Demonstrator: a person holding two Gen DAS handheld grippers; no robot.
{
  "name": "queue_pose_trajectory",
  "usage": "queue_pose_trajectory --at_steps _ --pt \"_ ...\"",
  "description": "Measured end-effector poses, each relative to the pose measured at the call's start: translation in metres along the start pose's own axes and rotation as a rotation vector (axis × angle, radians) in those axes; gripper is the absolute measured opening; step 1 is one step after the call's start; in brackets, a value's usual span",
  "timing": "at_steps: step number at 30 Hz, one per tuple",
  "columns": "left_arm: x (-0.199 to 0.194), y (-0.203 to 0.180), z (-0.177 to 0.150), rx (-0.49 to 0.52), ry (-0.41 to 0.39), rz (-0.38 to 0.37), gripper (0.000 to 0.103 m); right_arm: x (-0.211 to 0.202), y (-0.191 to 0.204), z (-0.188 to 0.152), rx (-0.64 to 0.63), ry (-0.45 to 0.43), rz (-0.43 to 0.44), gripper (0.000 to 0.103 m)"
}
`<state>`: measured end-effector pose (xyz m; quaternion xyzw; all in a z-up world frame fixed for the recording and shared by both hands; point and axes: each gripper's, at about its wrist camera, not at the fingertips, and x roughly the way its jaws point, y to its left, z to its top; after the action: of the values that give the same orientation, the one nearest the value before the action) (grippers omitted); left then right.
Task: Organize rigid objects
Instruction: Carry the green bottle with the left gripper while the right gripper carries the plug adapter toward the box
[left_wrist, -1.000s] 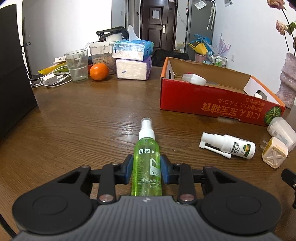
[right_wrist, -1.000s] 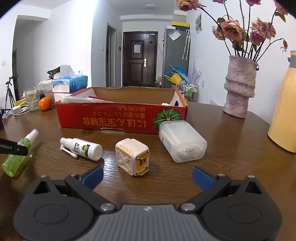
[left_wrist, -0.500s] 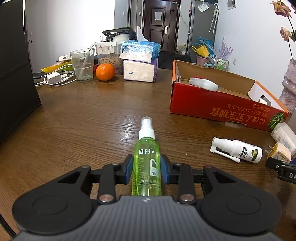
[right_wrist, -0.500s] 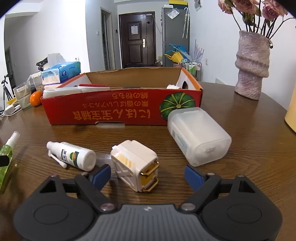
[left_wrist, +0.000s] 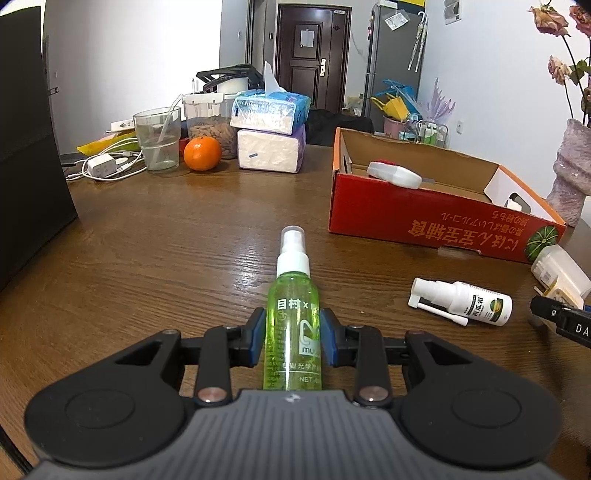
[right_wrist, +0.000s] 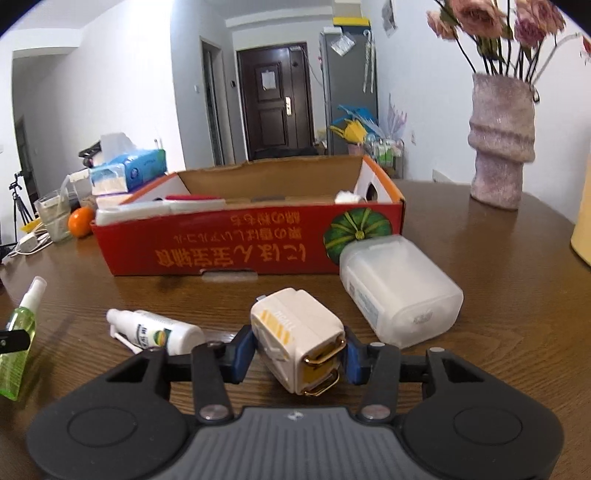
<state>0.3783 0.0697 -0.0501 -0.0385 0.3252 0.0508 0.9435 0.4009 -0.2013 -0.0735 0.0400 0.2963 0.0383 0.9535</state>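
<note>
Green spray bottle (left_wrist: 291, 328) and cream plug adapter (right_wrist: 297, 341) lie gripped.

Your left gripper (left_wrist: 291, 334) points forward and down at the table, its blue pads (left_wrist: 257, 334) clamped on both sides of the green spray bottle (left_wrist: 293, 314). Your right gripper (right_wrist: 298, 354) tilts downward too, jaws closing, pads (right_wrist: 243, 350) pressing against the cream plug adapter (right_wrist: 295, 332) between them.
</note>
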Motion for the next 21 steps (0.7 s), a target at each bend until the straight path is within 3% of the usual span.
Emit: queue_pose_trajectory --at_steps 8,21 --pt "-0.015 -0.002 0.002 -0.004 -0.053 -0.016 0.032 -0.022 0.005 0.006 -0.004 -0.093 -0.001 0.047" --pt "-0.041 -0.022 0.005 -0.018 -0.110 -0.069 0.032 -0.043 0.009 0.009 0.015 -0.166 0.026 0.047"
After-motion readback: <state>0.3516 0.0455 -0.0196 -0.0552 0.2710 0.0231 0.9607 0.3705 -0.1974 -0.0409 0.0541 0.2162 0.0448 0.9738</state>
